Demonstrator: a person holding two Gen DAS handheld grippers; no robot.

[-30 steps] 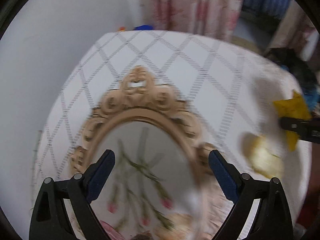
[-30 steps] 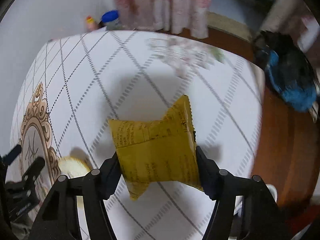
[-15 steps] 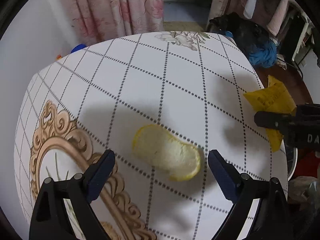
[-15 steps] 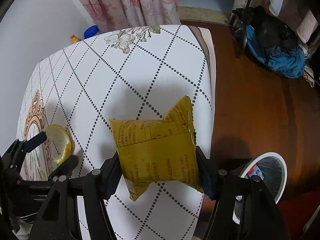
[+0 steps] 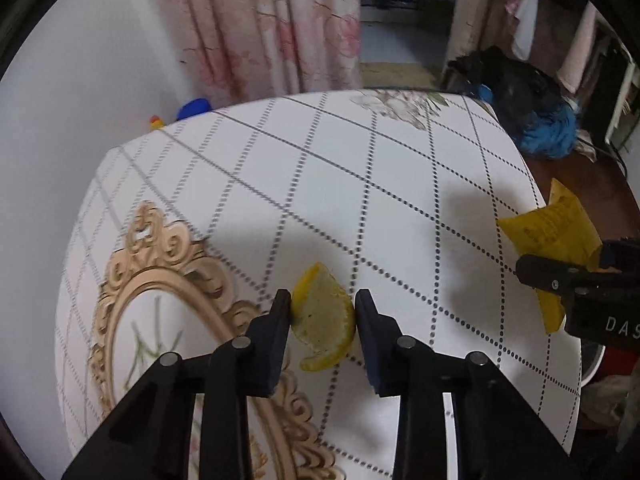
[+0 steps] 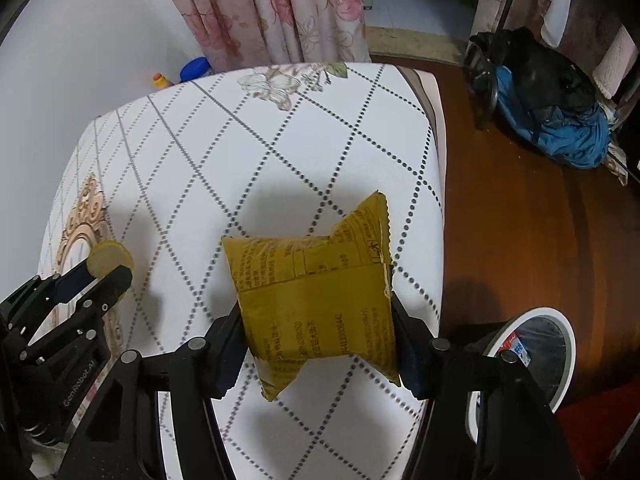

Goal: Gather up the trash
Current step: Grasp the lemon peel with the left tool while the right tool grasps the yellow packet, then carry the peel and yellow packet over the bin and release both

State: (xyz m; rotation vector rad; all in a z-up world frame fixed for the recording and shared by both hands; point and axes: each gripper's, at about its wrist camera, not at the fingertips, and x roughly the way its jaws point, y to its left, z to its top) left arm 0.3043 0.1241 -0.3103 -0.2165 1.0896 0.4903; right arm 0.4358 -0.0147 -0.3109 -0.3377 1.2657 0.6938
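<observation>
Two pieces of trash are in my grips. My left gripper [image 5: 323,306] has its fingers pressed against both sides of a yellow citrus peel [image 5: 322,320], a curved piece with pale pith facing the camera, held above the tablecloth-covered table [image 5: 360,184] near its front-left part, just beside the ornate gold oval frame [image 5: 160,280] printed on the cloth. In the right wrist view the same peel [image 6: 109,262] shows as a small yellow disc at my left fingertips, over that frame [image 6: 82,224].

My right gripper [image 6: 318,332] pinches a mustard-yellow snack wrapper [image 6: 316,300], crumpled, with small printed text and a serrated top edge, clamped between both fingers. It sits over the table's right front corner, close to the right edge. From the left wrist view the wrapper [image 5: 552,236] hangs past that edge, with the black right gripper [image 5: 576,280] below it.

On the floor by the table's right front corner stands a white-rimmed trash bin [image 6: 560,320] with a dark liner and a scrap with red and blue print inside. The floor [image 6: 520,220] is dark reddish wood. Farther off lies a heap of blue and black bags or clothing [image 6: 560,120]; I cannot tell which. Pink floral curtains [image 6: 280,12] hang behind the table's far edge, with a blue cap [image 6: 195,69] and an orange-topped bottle [image 6: 160,79] beside the white wall [image 6: 80,40].
</observation>
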